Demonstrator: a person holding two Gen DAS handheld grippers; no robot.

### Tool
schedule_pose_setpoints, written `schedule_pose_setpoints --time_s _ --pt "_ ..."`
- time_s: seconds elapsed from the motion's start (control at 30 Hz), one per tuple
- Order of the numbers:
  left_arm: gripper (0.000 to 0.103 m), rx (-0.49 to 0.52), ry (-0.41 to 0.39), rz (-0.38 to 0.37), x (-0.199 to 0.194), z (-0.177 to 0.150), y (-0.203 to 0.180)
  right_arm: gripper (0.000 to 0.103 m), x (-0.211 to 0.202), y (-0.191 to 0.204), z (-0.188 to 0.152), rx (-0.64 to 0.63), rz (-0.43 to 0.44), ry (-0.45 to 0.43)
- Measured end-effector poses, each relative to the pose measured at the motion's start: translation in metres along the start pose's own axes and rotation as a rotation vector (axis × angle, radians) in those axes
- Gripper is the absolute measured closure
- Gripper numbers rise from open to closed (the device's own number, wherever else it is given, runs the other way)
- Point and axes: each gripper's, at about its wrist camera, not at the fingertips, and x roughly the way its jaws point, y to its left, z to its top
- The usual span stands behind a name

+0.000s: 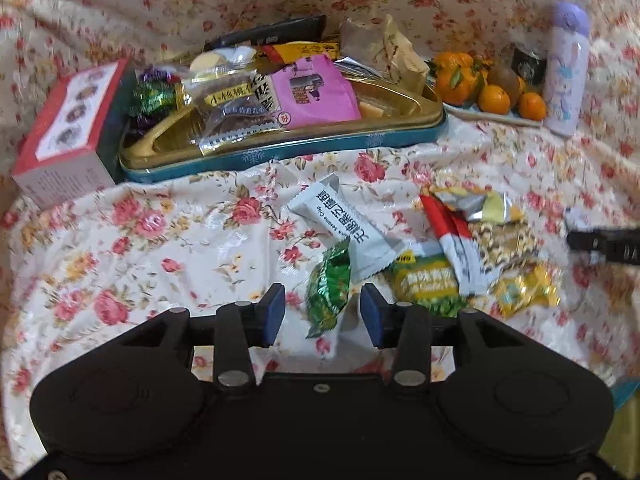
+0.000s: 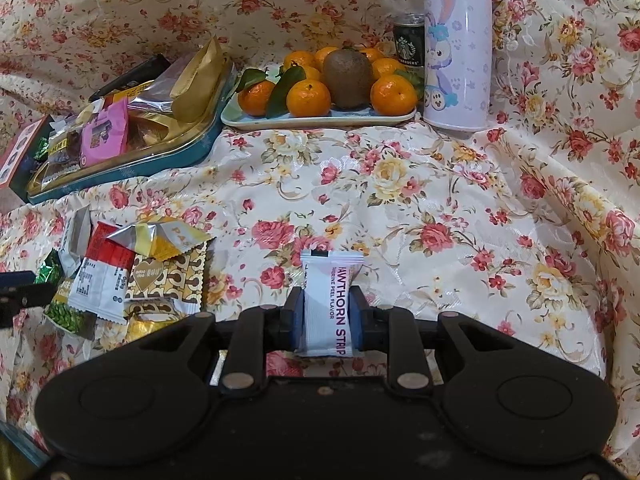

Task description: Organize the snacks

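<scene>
At far left, a red-and-white cardboard box (image 1: 66, 128) stands against a teal-sided, gold-lined metal tin (image 1: 280, 152) already heaped with wrapped snacks, evidently the collecting place. In front of it on the floral-clothed desk (image 1: 140, 248), the left hand-held gripper (image 1: 323, 312) hovers with fingers spread on either side of a green foil-wrapped candy (image 1: 329, 290), apparently lined up to pinch it. A white sesame-chip packet (image 1: 348, 226) lies just beyond, at the edge of a loose pile of unsorted red, yellow and gold wrappers (image 2: 132, 276). Further right, the right hand-held gripper (image 2: 327, 312) is pressed together on a white hawthorn-strip packet (image 2: 327, 304), held upright off the cloth, likely bound for the tin. Behind sit a pale plate of mandarins (image 2: 320, 120) and a lilac rabbit-print flask (image 2: 458, 44).
</scene>
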Motion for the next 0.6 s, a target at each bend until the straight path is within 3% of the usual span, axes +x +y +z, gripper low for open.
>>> schedule_pose_setpoints --time_s 0.37,0.6 --pt "0.054 -0.187 0.026 -0.125 0.01 0.004 0.026 0.077 0.0 0.001 -0.001 -0.027 0.002 -0.009" --pt "0.056 -0.066 0.037 -0.075 0.013 0.007 -0.001 0.077 0.0 0.002 -0.002 -0.037 -0.001 -0.017"
